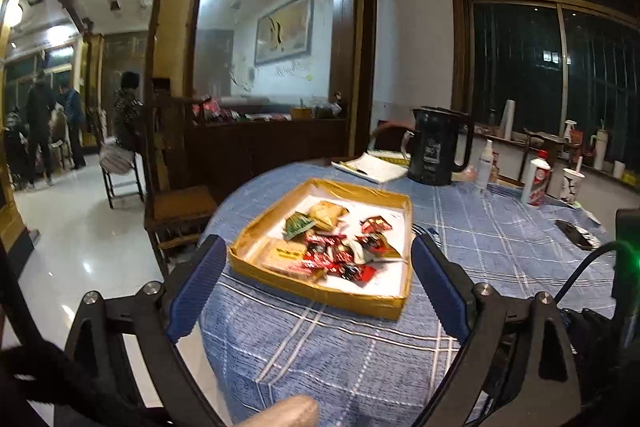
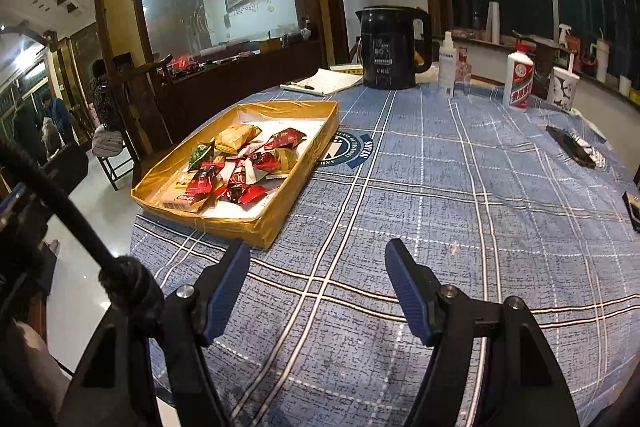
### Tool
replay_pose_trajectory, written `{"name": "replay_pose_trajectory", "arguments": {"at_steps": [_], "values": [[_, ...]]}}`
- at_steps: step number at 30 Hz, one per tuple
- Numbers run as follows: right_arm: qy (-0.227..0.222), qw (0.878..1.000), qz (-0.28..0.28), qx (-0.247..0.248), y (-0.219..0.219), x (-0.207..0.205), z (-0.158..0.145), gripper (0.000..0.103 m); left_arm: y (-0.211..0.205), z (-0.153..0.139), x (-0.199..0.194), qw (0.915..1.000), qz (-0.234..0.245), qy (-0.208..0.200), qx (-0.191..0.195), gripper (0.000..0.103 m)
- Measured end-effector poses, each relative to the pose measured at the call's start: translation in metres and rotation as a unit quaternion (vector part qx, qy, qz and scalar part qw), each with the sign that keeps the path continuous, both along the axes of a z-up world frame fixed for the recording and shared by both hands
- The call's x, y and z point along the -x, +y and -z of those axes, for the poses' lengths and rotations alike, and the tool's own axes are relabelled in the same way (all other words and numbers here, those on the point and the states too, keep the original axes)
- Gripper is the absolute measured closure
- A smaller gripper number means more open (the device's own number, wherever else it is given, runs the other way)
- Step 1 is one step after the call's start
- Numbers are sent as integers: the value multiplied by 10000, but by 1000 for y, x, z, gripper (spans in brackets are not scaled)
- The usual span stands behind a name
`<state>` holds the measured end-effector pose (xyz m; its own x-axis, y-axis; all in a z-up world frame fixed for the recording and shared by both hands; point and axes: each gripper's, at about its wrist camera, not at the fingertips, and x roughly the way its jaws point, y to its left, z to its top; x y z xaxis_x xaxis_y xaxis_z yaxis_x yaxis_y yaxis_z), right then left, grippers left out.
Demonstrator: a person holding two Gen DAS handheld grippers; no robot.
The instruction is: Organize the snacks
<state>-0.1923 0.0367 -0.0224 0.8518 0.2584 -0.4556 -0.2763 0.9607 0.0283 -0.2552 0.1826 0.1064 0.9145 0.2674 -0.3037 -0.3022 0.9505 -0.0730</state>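
A shallow gold cardboard tray (image 1: 320, 293) (image 2: 276, 223) lies on the blue checked tablecloth near the table's left edge. Inside it is a loose heap of wrapped snacks (image 1: 340, 251) (image 2: 240, 163): red packets, a green one, tan ones. My left gripper (image 1: 316, 247) stands open just short of the tray, its blue pads wide on either side of the tray in the picture, nothing between them. My right gripper (image 2: 318, 251) hangs open over bare cloth to the right of the tray's near corner, holding nothing.
At the table's far side stand a black kettle (image 2: 394, 47), a notepad with a pen (image 2: 324, 81), a spray bottle (image 2: 447, 63), a white bottle (image 2: 519, 77) and a paper cup (image 2: 563, 89). A dark phone (image 2: 572, 147) lies at right. A wooden chair (image 1: 180, 211) stands left of the table.
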Motion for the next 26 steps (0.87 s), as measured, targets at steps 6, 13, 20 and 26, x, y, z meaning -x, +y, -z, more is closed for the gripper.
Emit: {"name": "replay_pose_trajectory", "arguments": {"at_steps": [6, 13, 20, 26], "values": [[-104, 9998, -96, 165, -2, 7, 3, 30, 7, 6, -13, 9991, -17, 326, 262, 9], [-187, 9995, -113, 206, -7, 11, 4, 30, 0, 11, -20, 9980, 85, 572, 247, 9], [-222, 9990, -255, 277, -4, 11, 6, 30, -9, 15, -23, 9972, 196, 708, 150, 9], [-230, 9991, -316, 161, -12, 8, 4, 30, -15, 20, -34, 9949, 245, 965, 153, 9]]}}
